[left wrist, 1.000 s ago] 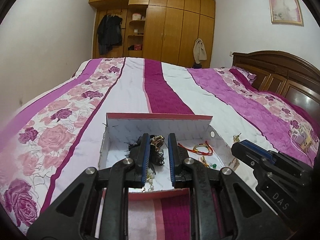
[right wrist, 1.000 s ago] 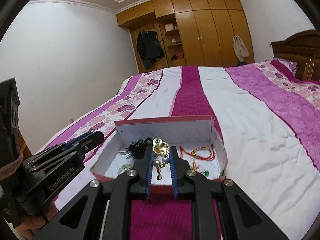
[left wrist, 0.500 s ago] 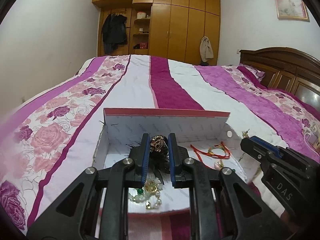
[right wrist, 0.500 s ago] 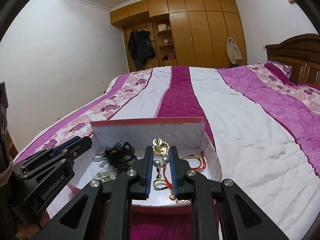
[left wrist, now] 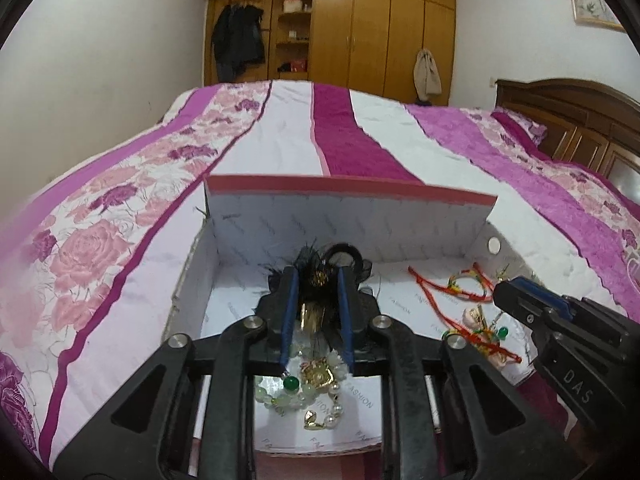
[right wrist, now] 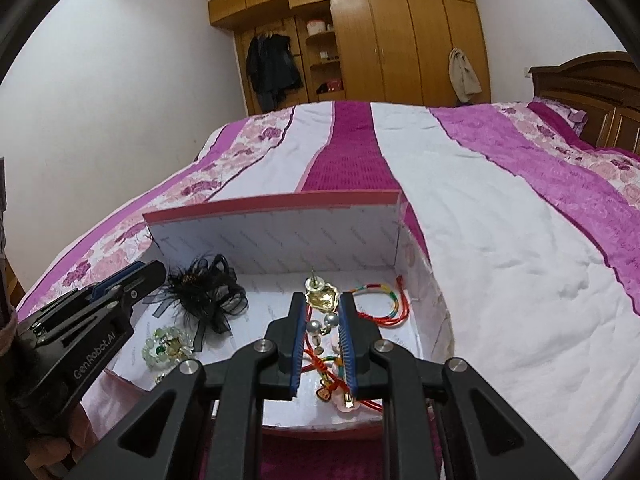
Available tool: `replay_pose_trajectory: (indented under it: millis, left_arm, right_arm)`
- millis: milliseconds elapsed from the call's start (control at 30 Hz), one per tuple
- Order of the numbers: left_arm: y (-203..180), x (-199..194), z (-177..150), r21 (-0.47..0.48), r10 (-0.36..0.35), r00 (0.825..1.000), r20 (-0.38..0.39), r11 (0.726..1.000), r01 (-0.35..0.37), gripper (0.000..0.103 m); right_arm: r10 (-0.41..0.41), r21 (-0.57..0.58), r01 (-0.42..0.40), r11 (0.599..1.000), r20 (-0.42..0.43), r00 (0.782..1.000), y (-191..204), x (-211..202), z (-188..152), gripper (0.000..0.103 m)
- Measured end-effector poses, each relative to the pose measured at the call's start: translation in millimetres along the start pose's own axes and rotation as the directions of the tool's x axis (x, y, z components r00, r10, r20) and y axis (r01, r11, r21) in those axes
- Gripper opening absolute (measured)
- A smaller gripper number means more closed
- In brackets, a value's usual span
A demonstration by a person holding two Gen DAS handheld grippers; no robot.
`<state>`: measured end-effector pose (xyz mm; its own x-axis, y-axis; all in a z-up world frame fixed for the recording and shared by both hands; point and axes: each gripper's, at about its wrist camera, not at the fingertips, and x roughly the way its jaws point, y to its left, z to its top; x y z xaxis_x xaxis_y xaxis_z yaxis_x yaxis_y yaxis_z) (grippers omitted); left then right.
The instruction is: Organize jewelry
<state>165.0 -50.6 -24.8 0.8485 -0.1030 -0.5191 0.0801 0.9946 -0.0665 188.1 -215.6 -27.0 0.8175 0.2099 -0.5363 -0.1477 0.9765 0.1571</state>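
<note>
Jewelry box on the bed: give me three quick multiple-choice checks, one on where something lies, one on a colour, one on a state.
1. Where in the box is the black feather hair clip?
A. left part
B. right part
C. outside it

2. What colour is the box's top edge?
A. blue
B. pinkish red
C. black

3. What is between the right tool's pads?
A. nothing
B. a red cord bracelet
C. a gold earring with pearls

Answers:
1. A: in the right wrist view it lies by the left wall, near the left tool.
2. B: the rim of the back wall is pinkish red.
3. C: the gold earring with pearls sits clamped between the pads, above the red cord bracelet.
</note>
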Motion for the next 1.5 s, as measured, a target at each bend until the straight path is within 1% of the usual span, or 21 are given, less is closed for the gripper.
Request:
replay_pose_trajectory:
  millis: [33,67,100,133,167,200,467,833,967,1033,1133,1200,1267,1300,1500]
  left_arm:
    - [0,2,0,0.003,-0.005,1.0,-0.012,1.0,0.005,0.029]
    - [0,3,-1,0.004,-0.005,1.0,-0.02,1.0,0.005,0.039]
    - [0,3,-1,0.004,-0.003,1.0,-0.023,1.0,0.003,0.045]
    - [0,2,-1,0.003,0.0,1.0,-0.024,1.0,0.0,0.046]
    - [0,1,-1,0.003,0.003,1.0,-0.025,1.0,-0.003,0.046]
    - [1,0,-1,0.002,0.006,1.0,-0.026,1.0,-0.006,0.046]
    - [8,-19,2,-0.025,0.0,1.0,-0.025,1.0,0.0,0.046]
    - [11,-66,2,-0.048,-0.017,1.0,-0.01,0.999,0.017,0.047]
    - [11,-83,0,-0.046,-0.026,1.0,0.003,0.999,0.026,0.047]
    - [11,-92,-1,-0.042,-0.028,1.0,0.01,0.999,0.029,0.049]
    - [12,-103,-4,-0.045,-0.027,0.999,0.02,0.999,0.028,0.054]
    - [13,-110,-7,-0.05,-0.026,0.999,0.025,0.998,0.027,0.06]
    - [13,-117,-9,-0.047,-0.021,0.999,0.032,0.999,0.023,0.063]
    - [13,-120,-10,-0.041,-0.016,0.999,0.034,0.999,0.017,0.063]
    - [14,-128,-17,-0.038,0.005,0.999,0.032,0.999,-0.003,0.067]
  right_arm:
    - [0.003,0.003,-0.003,1.0,-0.008,1.0,0,1,0,0.019]
    - [0.003,0.005,-0.003,1.0,-0.014,1.0,0,2,0,0.021]
    - [0.006,0.009,-0.006,1.0,-0.017,1.0,0,3,0,0.027]
    - [0.013,0.015,-0.012,1.0,-0.019,1.0,-1,2,0,0.032]
    - [0.017,0.02,-0.017,1.0,-0.018,1.0,-1,2,0,0.039]
    - [0.023,0.025,-0.023,0.999,-0.017,1.0,-1,1,1,0.04]
    - [0.038,0.023,-0.038,0.999,0.002,0.999,2,-17,7,0.04]
    - [0.067,0.014,-0.068,0.998,0.052,0.996,16,-68,7,0.04]
    - [0.074,0.009,-0.075,0.997,0.073,0.995,22,-88,2,0.043]
    - [0.075,0.004,-0.075,0.997,0.087,0.993,25,-99,-1,0.045]
    - [0.071,-0.007,-0.071,0.997,0.107,0.992,29,-113,-6,0.049]
    - [0.066,-0.013,-0.065,0.998,0.118,0.991,31,-122,-10,0.055]
    - [0.066,-0.018,-0.064,0.998,0.123,0.99,31,-129,-13,0.06]
    - [0.064,-0.022,-0.062,0.998,0.126,0.99,31,-132,-15,0.063]
    - [0.056,-0.015,-0.055,0.998,0.135,0.989,31,-147,-25,0.072]
